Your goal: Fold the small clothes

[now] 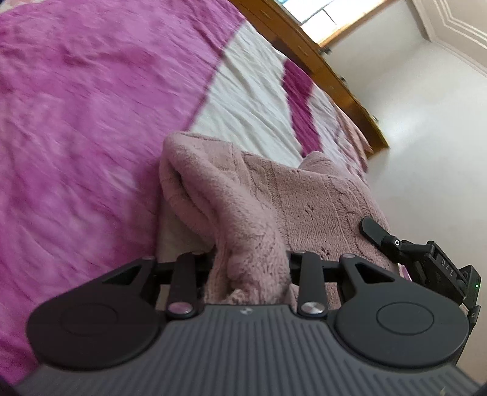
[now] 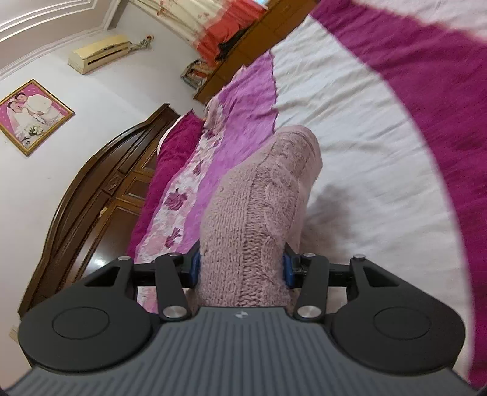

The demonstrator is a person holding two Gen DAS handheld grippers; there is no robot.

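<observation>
A bed fills most of both views, covered with a bedspread (image 1: 76, 128) in magenta and white bands; the cloth looks blurred in many places. In the right wrist view, a dark wooden headboard (image 2: 91, 189) stands at the left side, a framed photo (image 2: 32, 115) hangs on the white wall above it, and an air conditioner (image 2: 99, 51) sits high near the ceiling. Beyond the far edge of the bed there is a low wooden shelf with books (image 2: 194, 74), and a patterned curtain (image 2: 213, 24) with a red lower part hangs above it. In the left wrist view, a wooden bed frame (image 1: 334, 73) runs along the far right edge of the bed, with a bright window (image 1: 322, 18) behind it. The task's thing is a pink knitted sweater (image 1: 304, 195), which is above the white band of the bedspread and casts a shadow on it in the right wrist view. Its long axis goes away from each camera, from the near fingers toward the far side, and the knit ribs follow this line. The left gripper (image 1: 251, 265) is clenched on a bunched fold of the sweater, and the cloth rises between its two fingers. The right gripper (image 2: 242, 271) grasps another part of the sweater (image 2: 258, 198), pressed between its blue pads (image 2: 287, 269). In the left wrist view the tip of the right gripper (image 1: 377, 233) lies against the sweater at the right.
</observation>
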